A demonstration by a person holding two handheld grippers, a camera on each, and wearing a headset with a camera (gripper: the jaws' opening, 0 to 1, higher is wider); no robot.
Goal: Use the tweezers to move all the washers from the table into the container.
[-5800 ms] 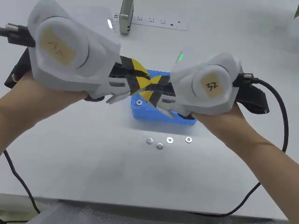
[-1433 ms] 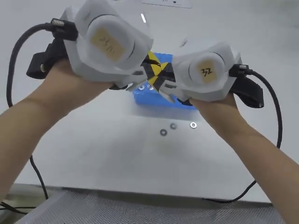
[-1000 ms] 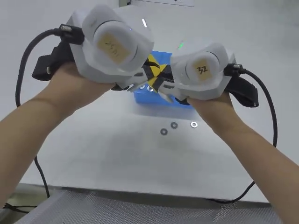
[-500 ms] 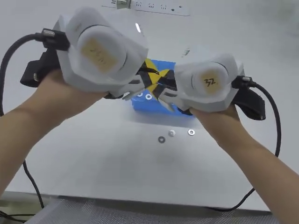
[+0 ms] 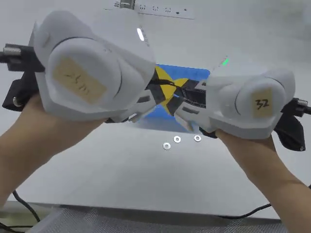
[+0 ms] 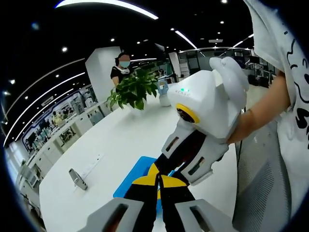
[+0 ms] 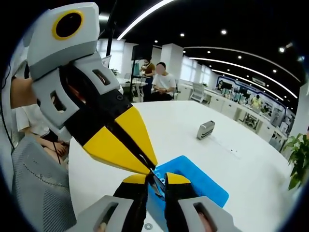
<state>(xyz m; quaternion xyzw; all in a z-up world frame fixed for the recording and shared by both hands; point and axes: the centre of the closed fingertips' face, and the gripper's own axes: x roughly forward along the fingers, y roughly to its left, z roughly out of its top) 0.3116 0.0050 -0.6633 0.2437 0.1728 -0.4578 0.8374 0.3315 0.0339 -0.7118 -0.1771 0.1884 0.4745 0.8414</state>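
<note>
Both grippers meet tip to tip above the blue container [image 5: 190, 75]. My left gripper [image 5: 163, 90] comes from the left, its yellow-tipped jaws pressed together. My right gripper [image 5: 183, 98], marked 32, comes from the right. In the right gripper view a thin dark pair of tweezers [image 7: 155, 185] runs from between the left gripper's jaws down between my right gripper [image 7: 157, 181] jaws, which are shut on it. Three washers [image 5: 177, 140] lie in a row on the white table in front of the container. The container's inside is hidden by the grippers.
A white power strip [image 5: 155, 9] lies at the table's far edge, and a small grey block [image 7: 206, 129] stands beyond the container. A potted plant [image 6: 135, 89] stands on the far table end. People sit in the background. Cables trail from both grippers.
One washer has gone from the table's row since the oldest frame, and a second one showed in the container. Both grippers have come up closer to the camera, still joined.
</note>
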